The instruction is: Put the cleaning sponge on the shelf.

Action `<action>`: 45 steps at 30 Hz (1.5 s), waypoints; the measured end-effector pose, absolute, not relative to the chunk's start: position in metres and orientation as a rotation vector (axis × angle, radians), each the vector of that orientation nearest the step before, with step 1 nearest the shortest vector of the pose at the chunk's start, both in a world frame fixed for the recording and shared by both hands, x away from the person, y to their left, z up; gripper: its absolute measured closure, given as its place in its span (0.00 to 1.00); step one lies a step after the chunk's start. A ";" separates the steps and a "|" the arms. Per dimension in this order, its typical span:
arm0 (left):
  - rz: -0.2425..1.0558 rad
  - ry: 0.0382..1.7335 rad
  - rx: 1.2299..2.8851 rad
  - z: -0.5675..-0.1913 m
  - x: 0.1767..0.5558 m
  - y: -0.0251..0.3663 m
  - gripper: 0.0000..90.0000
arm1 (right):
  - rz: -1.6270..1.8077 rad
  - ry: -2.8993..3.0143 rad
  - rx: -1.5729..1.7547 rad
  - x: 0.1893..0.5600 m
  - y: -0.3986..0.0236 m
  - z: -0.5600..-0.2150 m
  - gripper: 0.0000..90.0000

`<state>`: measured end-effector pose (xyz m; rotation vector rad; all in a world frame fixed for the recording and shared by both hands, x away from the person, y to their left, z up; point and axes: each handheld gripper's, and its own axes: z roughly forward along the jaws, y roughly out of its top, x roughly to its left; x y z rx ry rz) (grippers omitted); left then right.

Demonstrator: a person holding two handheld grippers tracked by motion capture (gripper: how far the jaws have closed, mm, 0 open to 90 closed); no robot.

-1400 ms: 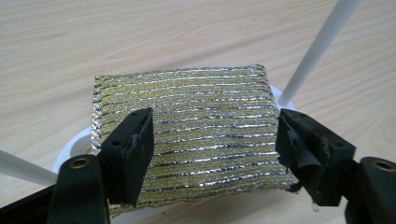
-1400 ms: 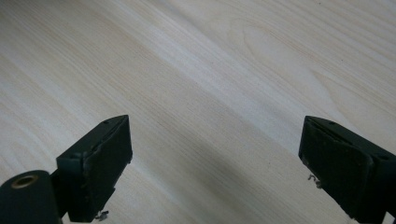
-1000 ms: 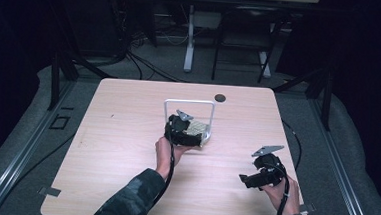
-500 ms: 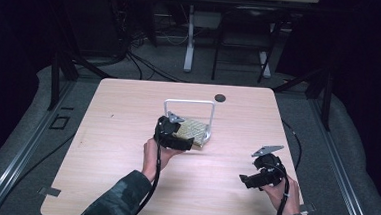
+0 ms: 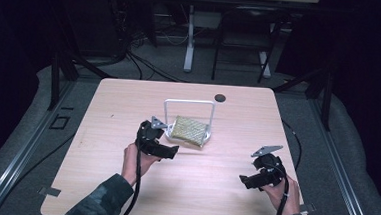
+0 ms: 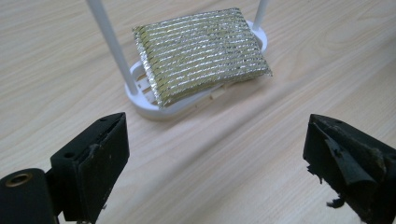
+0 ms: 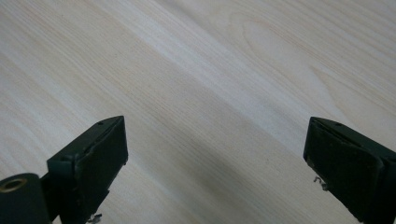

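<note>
A gold and silver scouring sponge (image 5: pixel 190 130) (image 6: pixel 201 51) lies flat on a small white rack (image 6: pixel 154 109) with a tall white wire arch (image 5: pixel 189 102), near the middle of the wooden table (image 5: pixel 236 140). My left gripper (image 5: pixel 168 150) (image 6: pixel 215 163) hovers just left of the rack and nearer the person, aimed at the sponge. Its jaws have just been opening and stand wide with nothing between them. At the front right my right gripper (image 5: pixel 246 181) (image 7: pixel 215 163) is open over bare wood.
A small black round disc (image 5: pixel 220 97) sits near the table's far edge. Cables trail from both grippers toward the person. Dark floor with cables and another table's legs (image 5: pixel 188 47) lies beyond the far edge.
The left gripper has drawn back from the rack, leftward and toward the person, leaving the sponge on the rack. The right gripper has stayed put.
</note>
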<state>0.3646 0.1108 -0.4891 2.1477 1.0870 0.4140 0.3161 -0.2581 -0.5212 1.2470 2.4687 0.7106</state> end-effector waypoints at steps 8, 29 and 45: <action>0.415 1.104 2.163 -0.492 0.348 0.135 0.00 | 0.691 2.470 1.236 0.317 -0.259 -0.521 0.06; 0.350 1.247 2.117 -0.529 0.310 0.213 0.00 | 0.649 2.512 1.233 0.317 -0.257 -0.527 0.07; 0.363 1.206 2.168 -0.533 0.318 0.214 0.00 | 0.585 2.561 1.201 0.321 -0.254 -0.536 0.10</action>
